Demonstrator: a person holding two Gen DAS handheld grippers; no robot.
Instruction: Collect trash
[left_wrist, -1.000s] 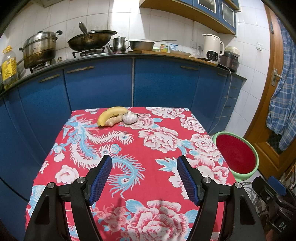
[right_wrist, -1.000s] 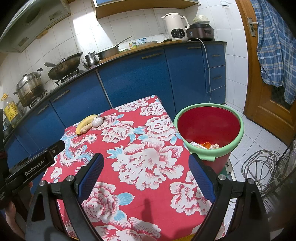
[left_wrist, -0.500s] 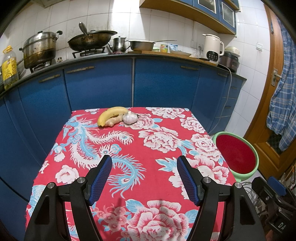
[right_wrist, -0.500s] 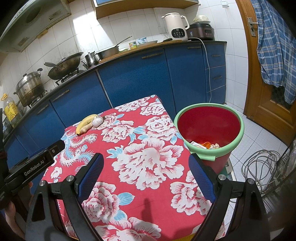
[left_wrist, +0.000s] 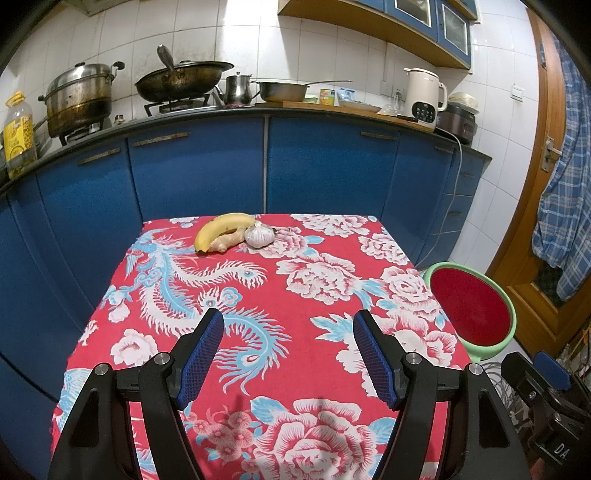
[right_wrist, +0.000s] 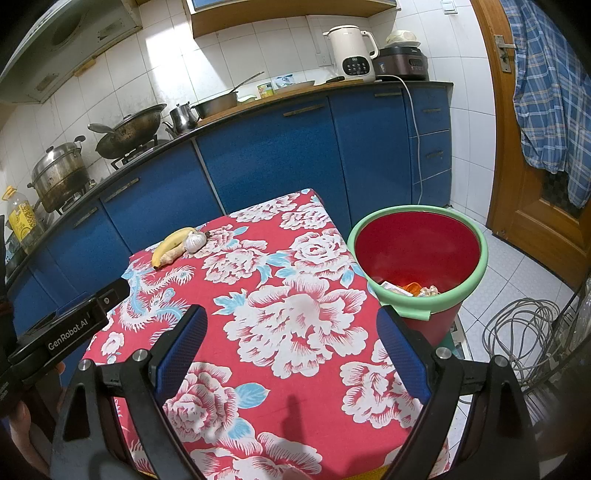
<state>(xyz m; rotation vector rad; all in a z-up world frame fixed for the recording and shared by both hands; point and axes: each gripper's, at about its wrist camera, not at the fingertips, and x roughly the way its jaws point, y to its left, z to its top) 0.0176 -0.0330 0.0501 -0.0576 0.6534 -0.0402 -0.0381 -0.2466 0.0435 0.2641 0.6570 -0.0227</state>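
Observation:
A red bin with a green rim stands on the floor right of the table and holds some scraps; the left wrist view shows it too. On the far end of the red floral tablecloth lie a banana, a ginger root and a garlic bulb, touching each other, as in the right wrist view: banana, garlic. My left gripper hangs open over the near table, empty. My right gripper is open and empty near the bin.
Blue cabinets run behind the table, with pots, a wok and a kettle on the counter. A wooden door with a plaid shirt stands at right. Coiled cable lies on the floor by the bin.

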